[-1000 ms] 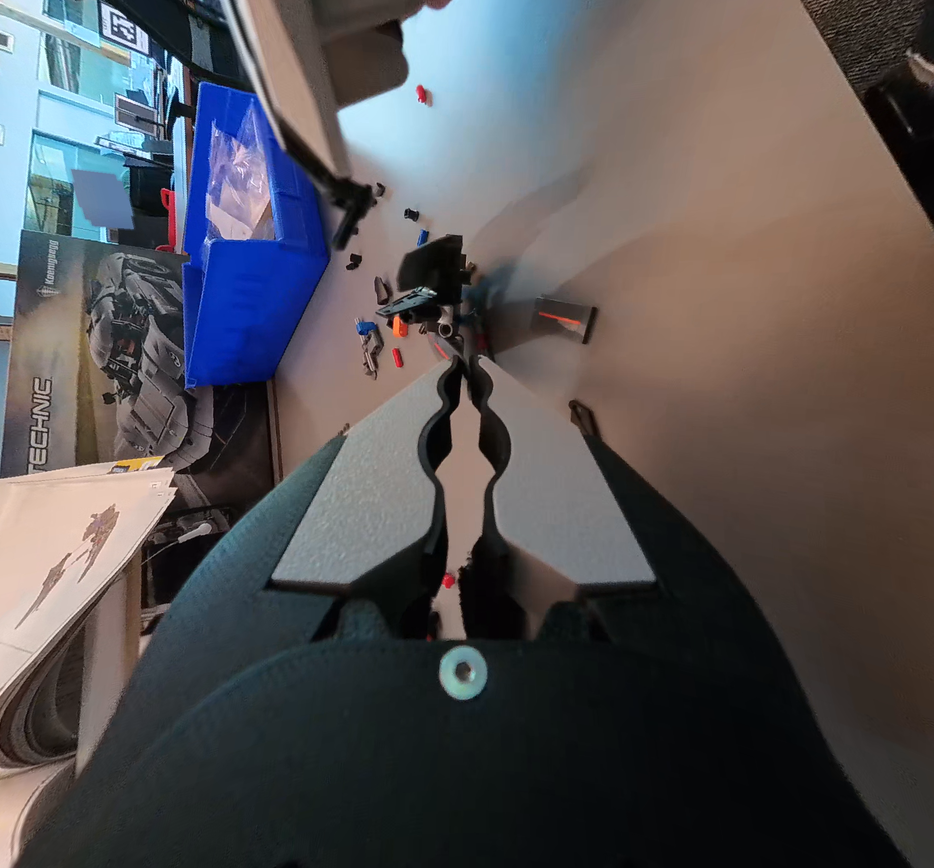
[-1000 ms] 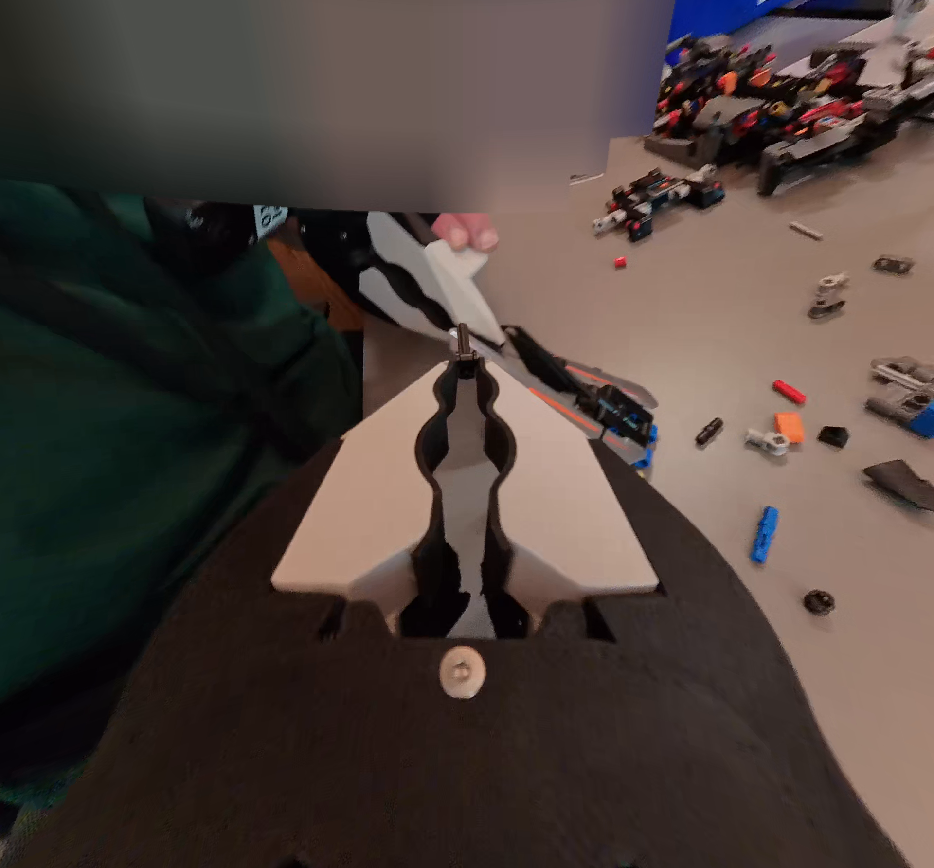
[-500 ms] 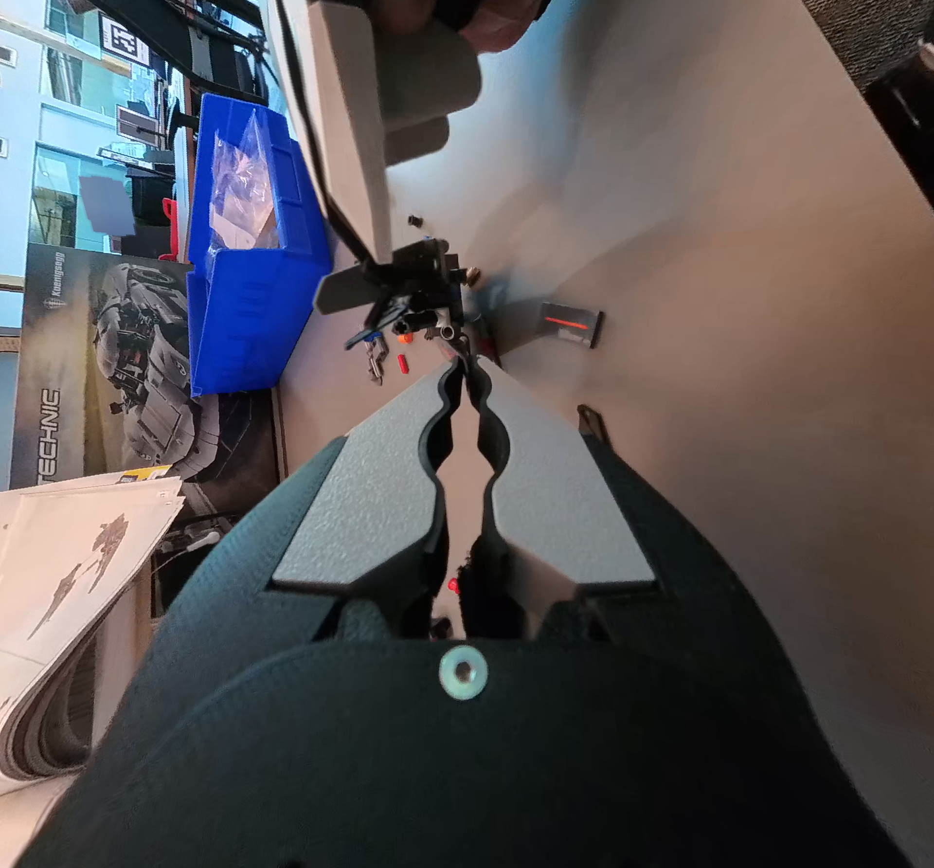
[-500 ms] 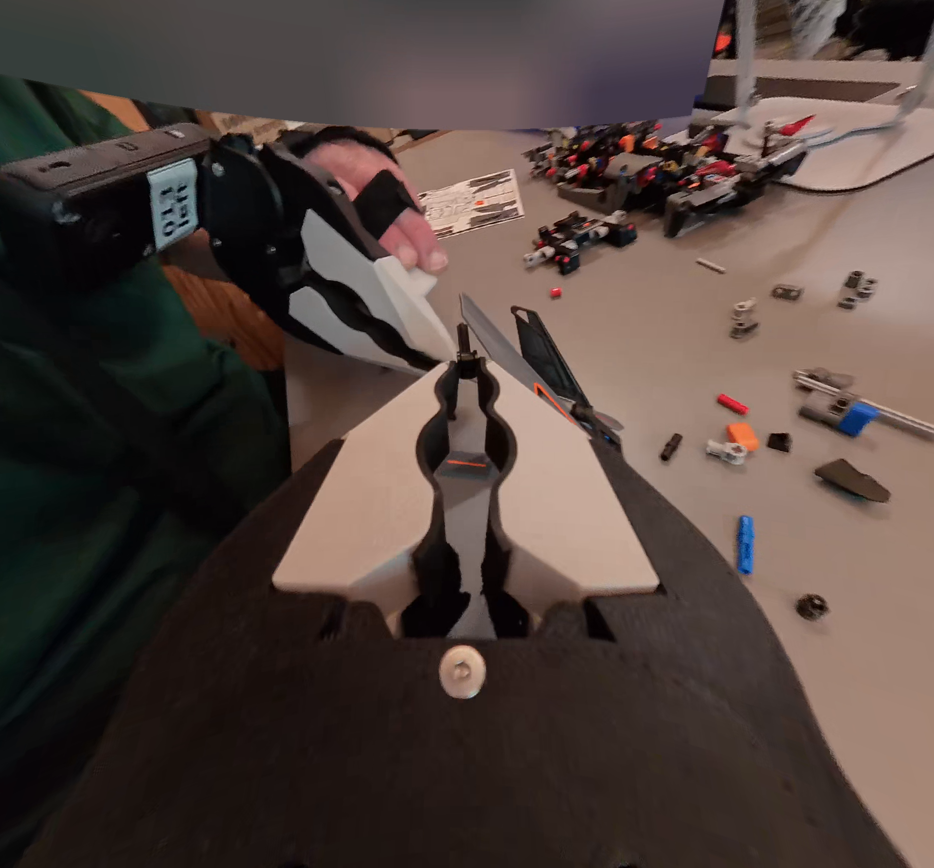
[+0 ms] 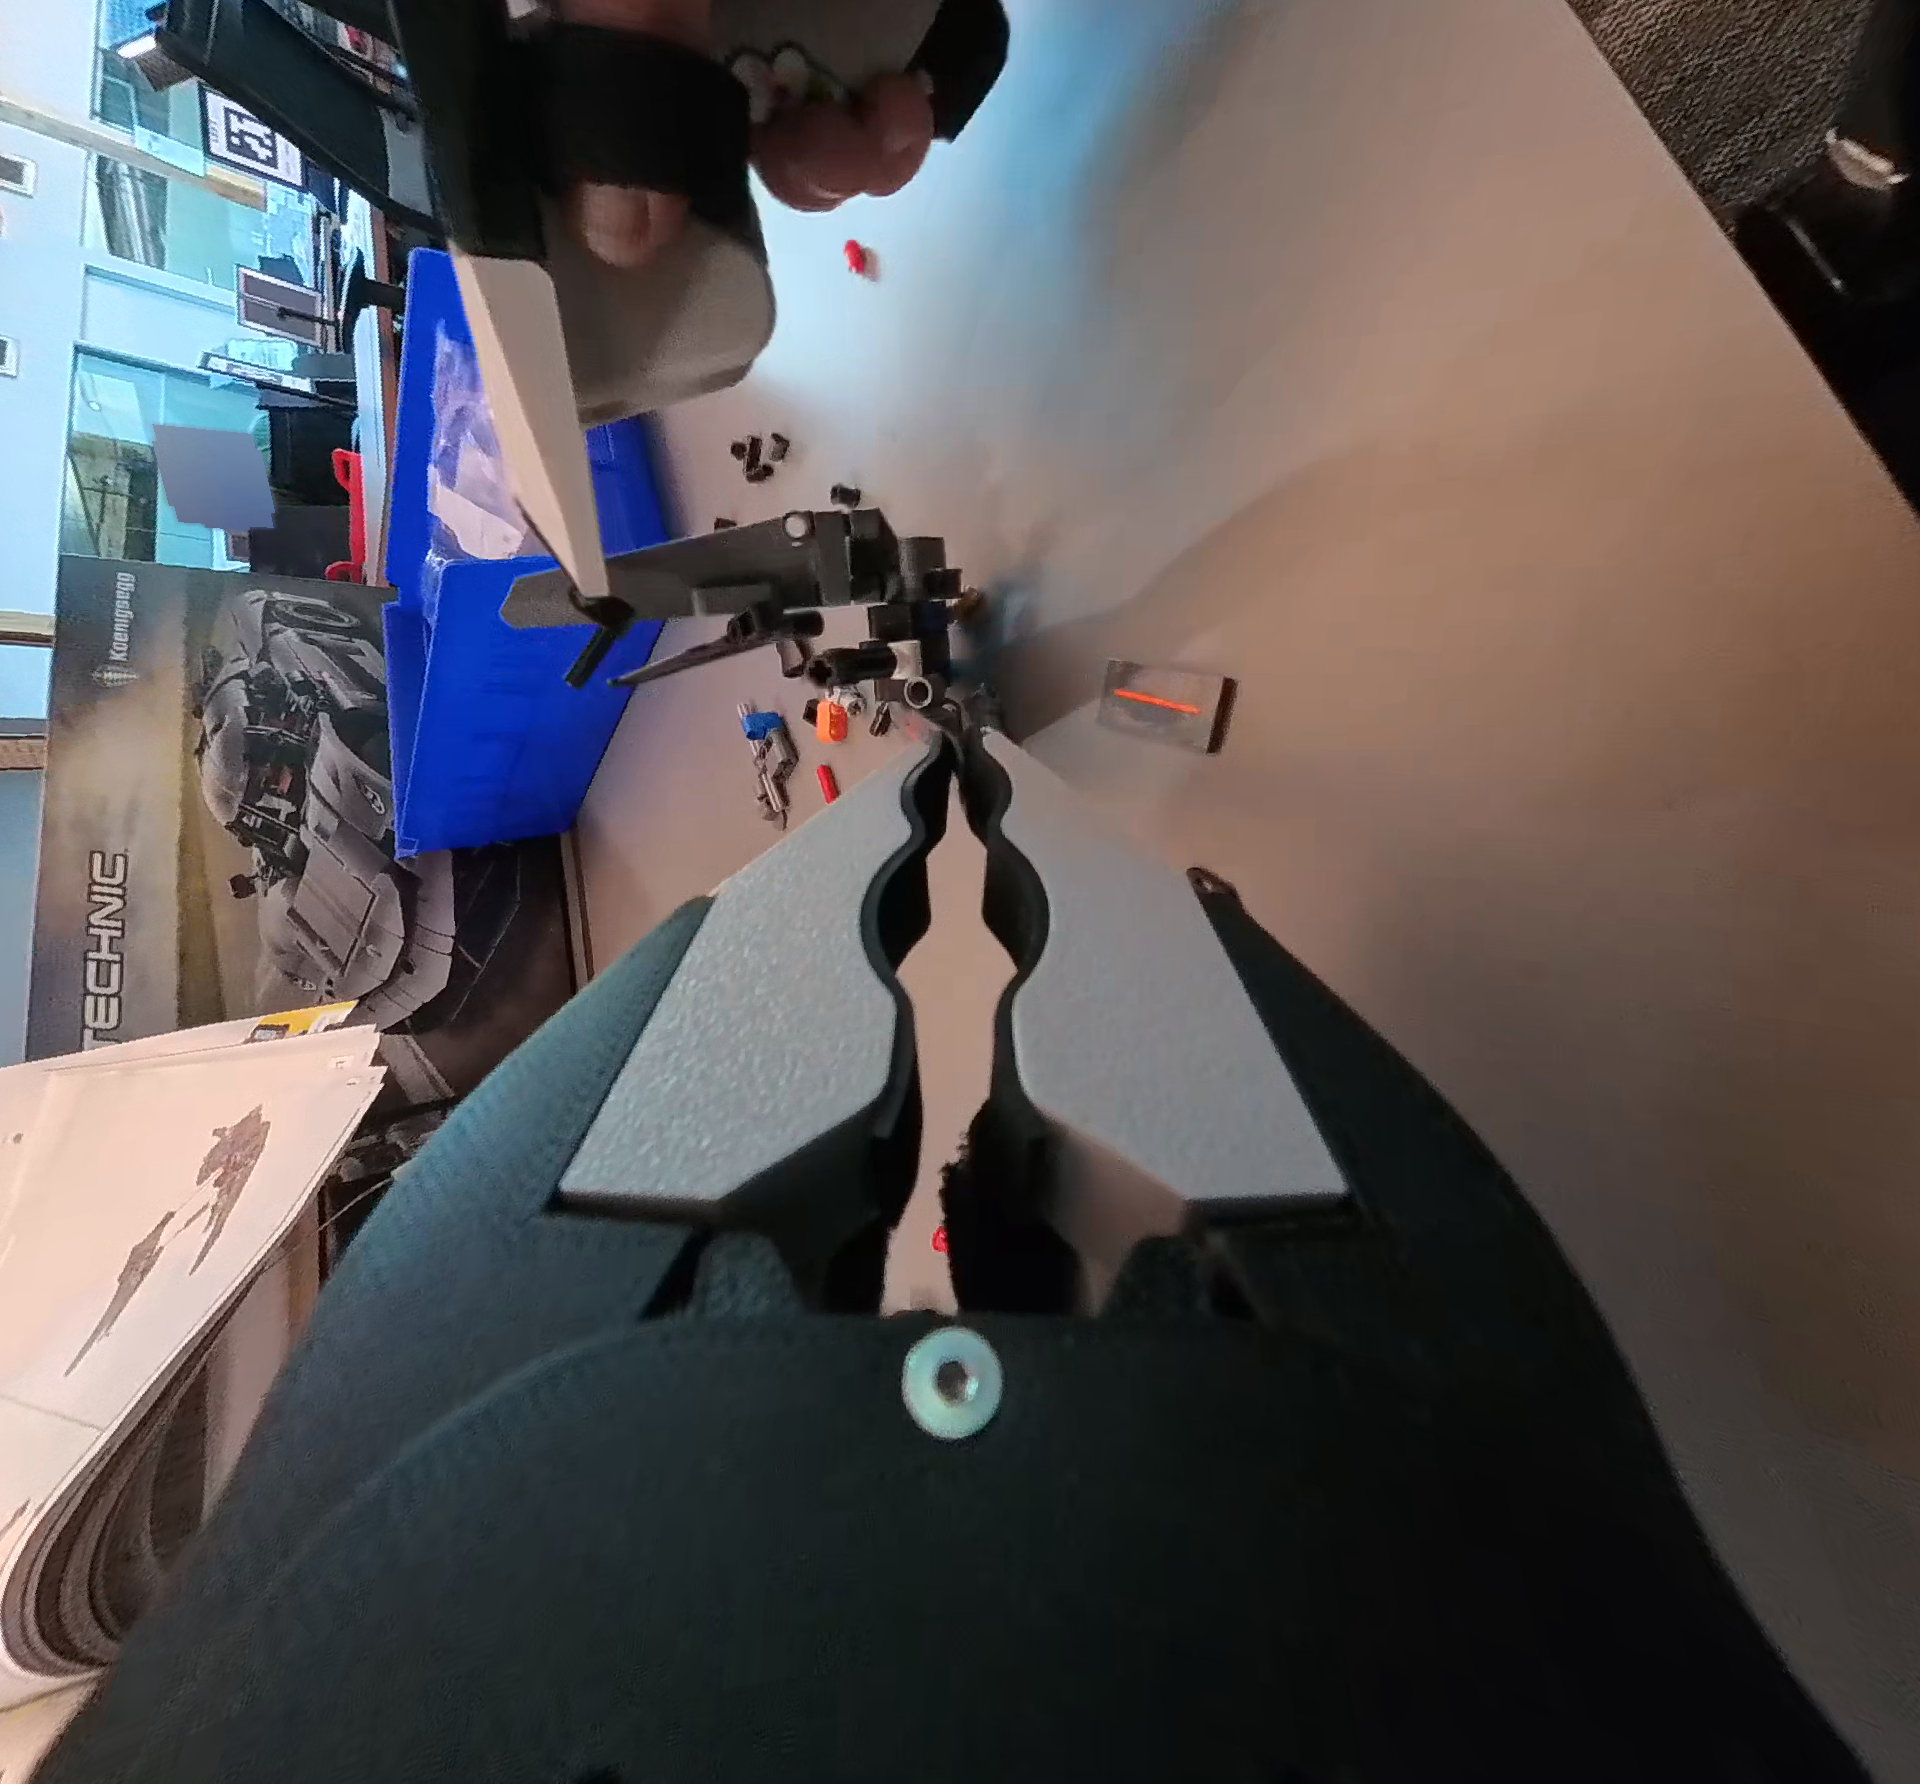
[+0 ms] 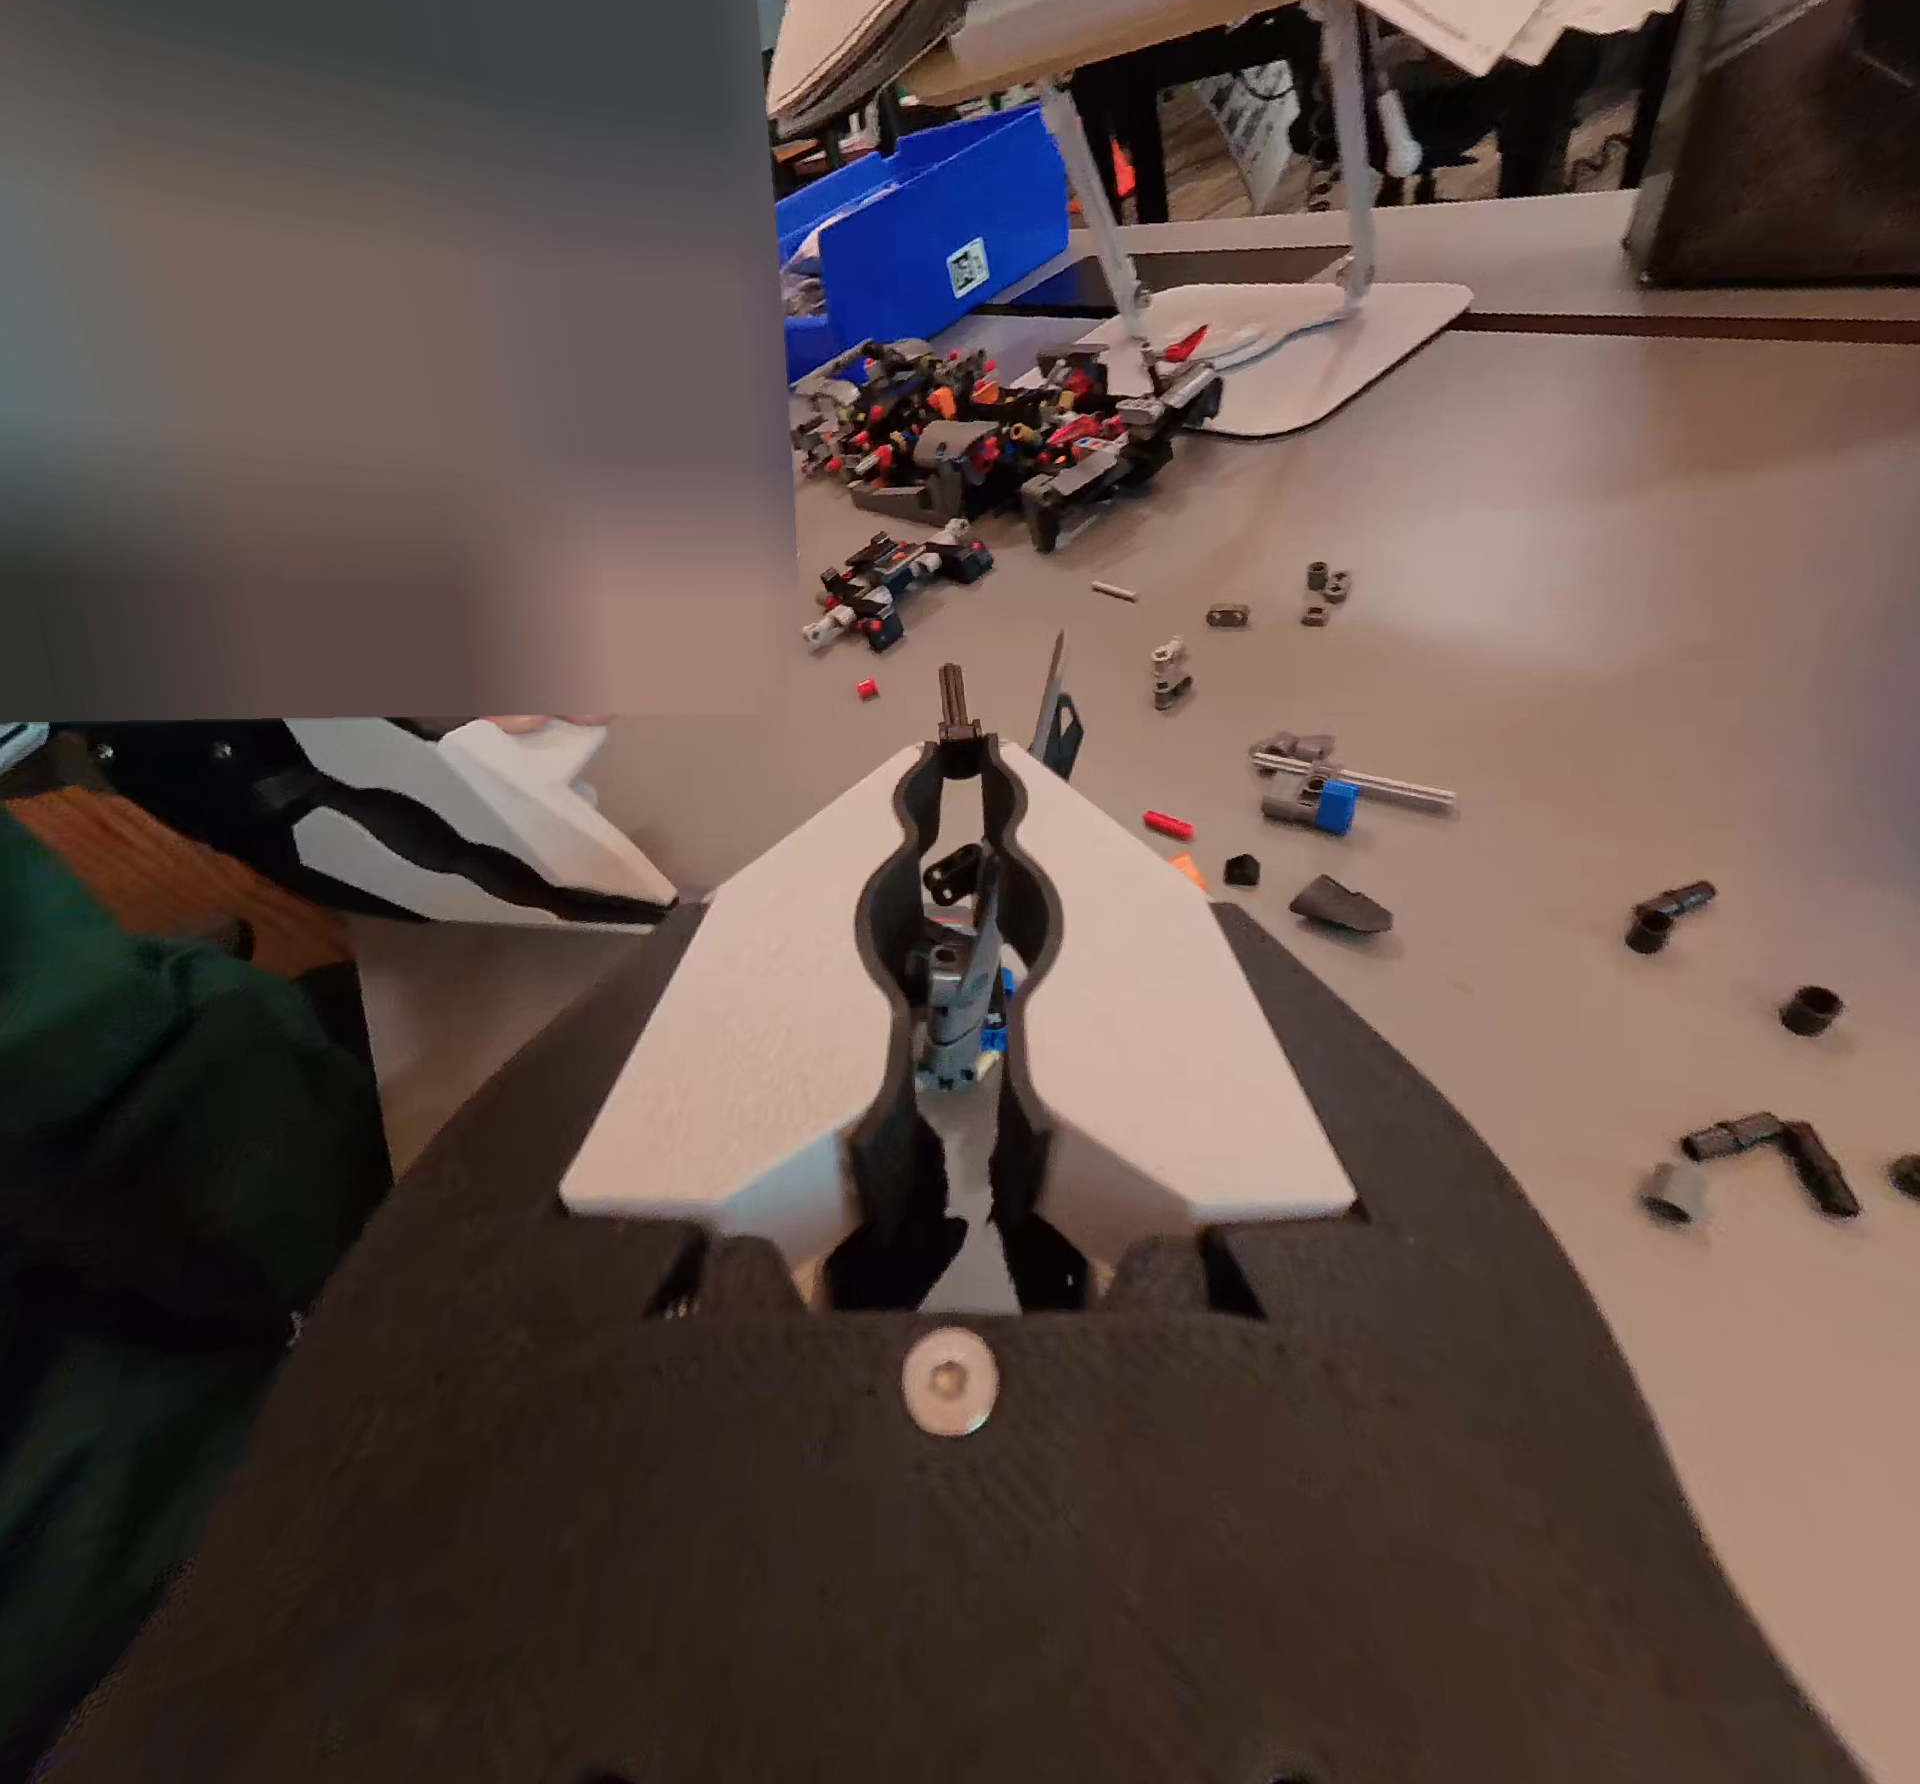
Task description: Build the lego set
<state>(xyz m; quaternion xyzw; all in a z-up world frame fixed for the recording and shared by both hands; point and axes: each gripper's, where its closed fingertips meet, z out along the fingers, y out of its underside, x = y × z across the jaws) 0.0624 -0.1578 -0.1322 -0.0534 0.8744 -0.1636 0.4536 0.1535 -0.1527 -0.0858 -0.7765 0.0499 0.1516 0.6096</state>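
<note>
My left gripper [image 5: 961,735] is shut on a small lego sub-assembly [image 5: 831,581] of dark grey panels and black, blue and white parts, and holds it just above the table. My right gripper [image 6: 958,747] is shut on a short black axle pin [image 6: 954,700] that sticks out past its tips. In the left wrist view the right gripper [image 5: 594,604] comes in from above and its tip sits at the far end of the sub-assembly's grey panel. In the right wrist view the sub-assembly [image 6: 961,991] shows through the gap between my fingers, and the left gripper [image 6: 644,898] lies at the left.
A large part-built car chassis [image 6: 987,446] and a smaller build [image 6: 894,581] lie farther back. Loose pins and connectors [image 6: 1340,789] are scattered to the right. A blue bin [image 6: 935,248], a booklet stand [image 6: 1299,352], a striped panel [image 5: 1164,704] and the set's box [image 5: 208,799] are around. The left gripper's tips are roughly 11 cm from the right gripper's. The smaller build [image 6: 894,581] is about 20 cm from my left fingertips.
My right gripper has swung round with the pin and now sits over the sub-assembly, nearer the left gripper. The left gripper has hardly moved.
</note>
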